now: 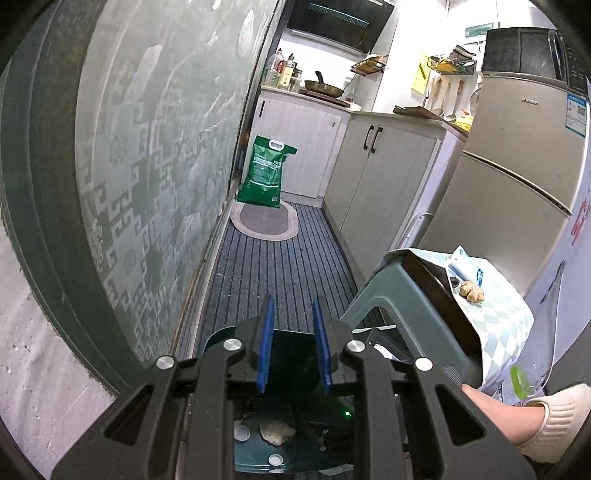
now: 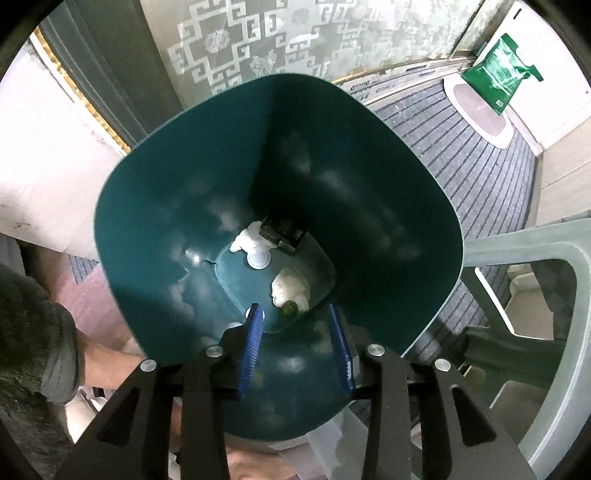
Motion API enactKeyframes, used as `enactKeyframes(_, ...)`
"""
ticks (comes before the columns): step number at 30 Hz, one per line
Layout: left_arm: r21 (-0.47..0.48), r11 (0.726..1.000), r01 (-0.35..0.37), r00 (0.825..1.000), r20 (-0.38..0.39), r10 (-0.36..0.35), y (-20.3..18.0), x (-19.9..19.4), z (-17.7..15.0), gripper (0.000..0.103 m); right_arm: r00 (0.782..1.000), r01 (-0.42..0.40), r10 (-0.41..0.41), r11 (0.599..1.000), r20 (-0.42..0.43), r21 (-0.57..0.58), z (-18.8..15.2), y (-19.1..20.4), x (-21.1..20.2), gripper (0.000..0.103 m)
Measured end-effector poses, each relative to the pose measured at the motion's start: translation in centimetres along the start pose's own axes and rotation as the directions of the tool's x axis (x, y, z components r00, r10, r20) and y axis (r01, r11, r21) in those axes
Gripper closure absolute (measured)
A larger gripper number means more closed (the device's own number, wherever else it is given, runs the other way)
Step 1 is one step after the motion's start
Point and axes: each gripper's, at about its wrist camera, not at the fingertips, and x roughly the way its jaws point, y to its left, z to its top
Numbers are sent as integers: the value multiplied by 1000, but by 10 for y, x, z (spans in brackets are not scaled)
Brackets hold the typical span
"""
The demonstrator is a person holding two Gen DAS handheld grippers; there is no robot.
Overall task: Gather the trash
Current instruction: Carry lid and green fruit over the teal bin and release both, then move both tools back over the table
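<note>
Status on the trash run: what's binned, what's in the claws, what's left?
Done: the green bin already holds crumpled tissues, a white cap and a dark wrapper.
In hand: nothing. The right claw hangs open over the bin, and the left claw is open too.
Left: a brownish lump sits on the checkered cloth over the stool; probably next.

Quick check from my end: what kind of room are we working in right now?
Most likely a small home kitchen: a range hood hangs over a counter with a pan, cabinets line the wall, and a fridge stands beside them. The green trash bin sits near its doorway.
</note>
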Motion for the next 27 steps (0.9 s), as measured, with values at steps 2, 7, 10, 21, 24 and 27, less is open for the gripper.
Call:
enactKeyframes(2,4,1000,-3,1000,10,3,-2,-3,1,81,1000,-8,7,1000,16,9,-1,-2,-5,66)
enactKeyframes(7,12,1000,2,999,49,-3,-9,-9,8,79,991,-82,77,996,107,43,2,-6,-34,66)
enactKeyframes(10,20,1000,-7,996,89,5,-15,-15,13,78,979,-120,110,991,171,53,4,-8,-58,66)
enactKeyframes(21,24,1000,11,988,157,-15,-40,-21,29,71,914,-130,88,988,395,80,-9,-44,-153,66)
enactKeyframes(24,30,999,38,989,139,-42,-50,-13,30,68,893,-114,49,986,448,119,-21,-66,-176,66)
enactKeyframes(27,44,996,79,990,110,-83,-65,-4,30,65,875,-101,8,981,484,165,-33,-92,-195,66)
